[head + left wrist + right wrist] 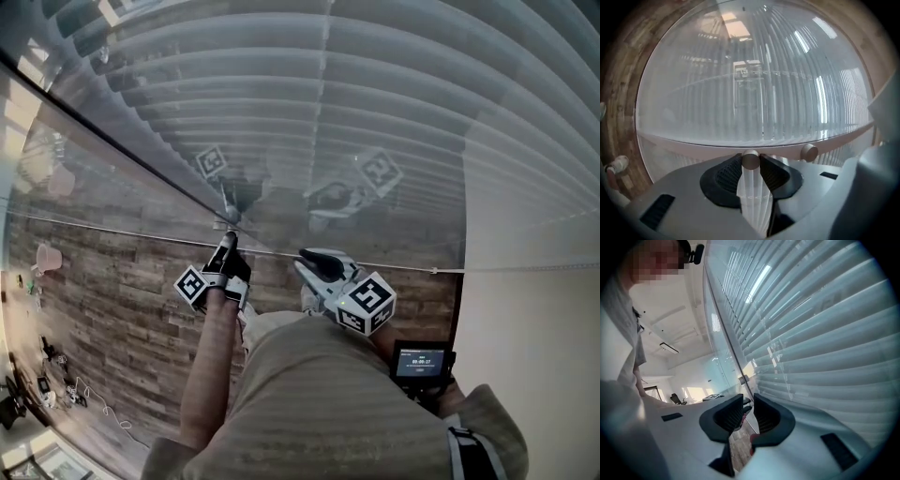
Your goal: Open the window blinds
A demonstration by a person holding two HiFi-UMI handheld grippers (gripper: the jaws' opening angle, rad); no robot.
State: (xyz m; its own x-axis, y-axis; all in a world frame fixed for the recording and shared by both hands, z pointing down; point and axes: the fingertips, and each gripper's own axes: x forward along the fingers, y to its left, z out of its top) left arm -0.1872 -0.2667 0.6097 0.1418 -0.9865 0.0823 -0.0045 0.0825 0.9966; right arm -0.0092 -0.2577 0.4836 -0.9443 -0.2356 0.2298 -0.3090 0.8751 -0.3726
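Note:
The white slatted blinds (328, 112) hang over the window in front of me, also filling the left gripper view as blinds (754, 103) and the right gripper view as blinds (825, 333). My left gripper (227, 246) points at them and is shut on the clear ribbed tilt wand (752, 197), whose round end cap shows between the pads. In the head view the wand (226, 202) runs thinly up from the jaws. My right gripper (317, 264) hovers beside it, near the slats; its jaws (749, 413) stand a little apart with nothing between them.
The blinds' bottom rail (693, 143) carries a round knob (808, 152). A glass wall (103, 141) meets the window at the left. Wood flooring (112, 309) lies below, with small items and cables at its left edge. A small screen (421, 362) sits at the person's waist.

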